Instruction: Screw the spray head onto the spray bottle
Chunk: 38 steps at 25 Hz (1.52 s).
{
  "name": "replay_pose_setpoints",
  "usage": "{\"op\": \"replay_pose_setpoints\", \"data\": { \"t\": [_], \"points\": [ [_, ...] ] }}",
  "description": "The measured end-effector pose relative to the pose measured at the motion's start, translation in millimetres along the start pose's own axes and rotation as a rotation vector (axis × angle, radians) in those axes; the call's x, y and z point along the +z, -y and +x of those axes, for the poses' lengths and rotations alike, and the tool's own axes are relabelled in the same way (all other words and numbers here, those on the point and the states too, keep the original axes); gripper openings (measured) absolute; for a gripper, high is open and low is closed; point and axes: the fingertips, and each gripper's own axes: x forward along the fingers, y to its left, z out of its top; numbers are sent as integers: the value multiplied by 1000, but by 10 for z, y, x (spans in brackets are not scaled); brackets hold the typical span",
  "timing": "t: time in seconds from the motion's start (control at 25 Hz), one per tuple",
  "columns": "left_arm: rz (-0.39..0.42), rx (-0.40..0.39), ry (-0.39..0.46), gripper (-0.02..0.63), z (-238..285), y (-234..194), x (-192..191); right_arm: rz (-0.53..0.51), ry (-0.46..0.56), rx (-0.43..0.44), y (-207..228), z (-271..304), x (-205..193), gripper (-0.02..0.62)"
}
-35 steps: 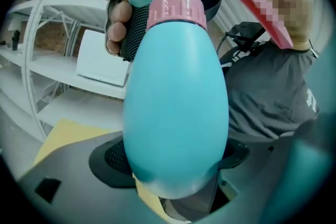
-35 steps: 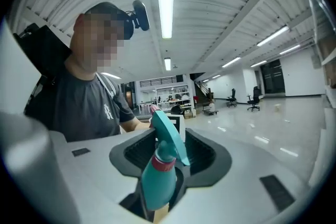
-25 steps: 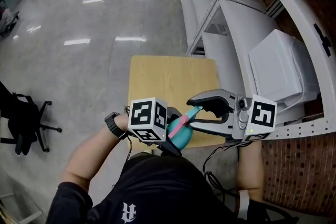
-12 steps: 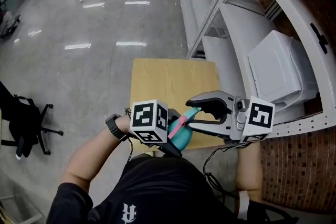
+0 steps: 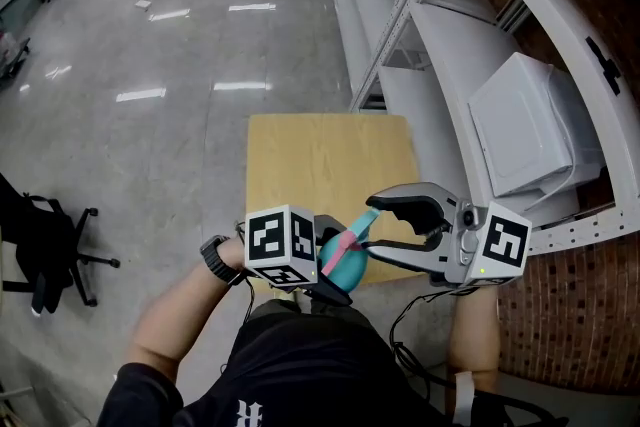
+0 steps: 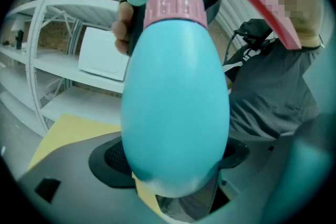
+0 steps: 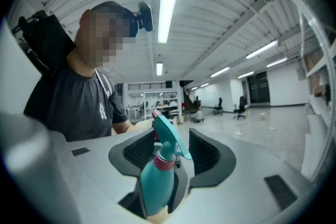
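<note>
Found smooth teal egg-shaped bottle (image 6: 176,107), ribbed pink collar (image 6: 173,7) and head (image 7: 169,139) on top, clamped in left gripper (image 5: 318,267) over tan table (image 5: 320,155), right gripper (image 7: 170,152) jaws opening around head.

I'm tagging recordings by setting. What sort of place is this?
Probably a large workshop or lab hall: a wide polished floor, white metal racks beside a brick wall, and office chairs scattered far apart.

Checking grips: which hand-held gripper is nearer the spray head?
Right: right hand-held gripper, jaws opening, flanks the spray head; left hand-held gripper clamps the bottle body below.
</note>
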Motion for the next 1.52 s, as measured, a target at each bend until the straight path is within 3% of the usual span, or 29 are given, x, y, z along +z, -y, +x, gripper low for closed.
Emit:
{"op": "replay_pose_setpoints", "data": {
  "t": [0.08, 0.16, 0.24, 0.36, 0.48, 0.64, 0.8, 1.04, 1.28, 1.36, 1.52],
  "points": [
    [6, 73, 55, 422, -41, -71, -35, 47, 119, -114, 60, -294, 152, 181],
    [-16, 166, 128, 423, -102, -119, -89, 172, 292, -241, 182, -635, 240, 179],
    [-64, 263, 201, 423, -159, -111, -147, 320, 384, -366, 268, -875, 59, 178],
    [-144, 386, 268, 423, -148, -21, -243, 464, 373, -530, 163, -1028, -408, 148],
    [-170, 463, 274, 423, 25, 183, -303, 545, 354, -600, -123, -1111, -726, 103],
    [-194, 597, 320, 423, 372, 496, -166, 472, 229, -676, -648, -1308, -982, 64],
    [-230, 718, 302, 423, 919, 949, -113, 331, 135, -676, -1404, -1489, -1064, 60],
    [-234, 800, 255, 423, 1719, 1792, 149, 289, 106, -572, -2417, -1678, -1090, 55],
    [-259, 885, 261, 423, 1972, 2474, 203, 248, 116, -534, -3174, -1722, -972, 52],
    [-253, 897, 266, 423, 1986, 2655, 180, 215, 112, -543, -3376, -1701, -917, 8],
    [-238, 890, 267, 423, 2002, 3023, 22, 174, 85, -574, -3778, -1557, -921, 2]
  ]
}}
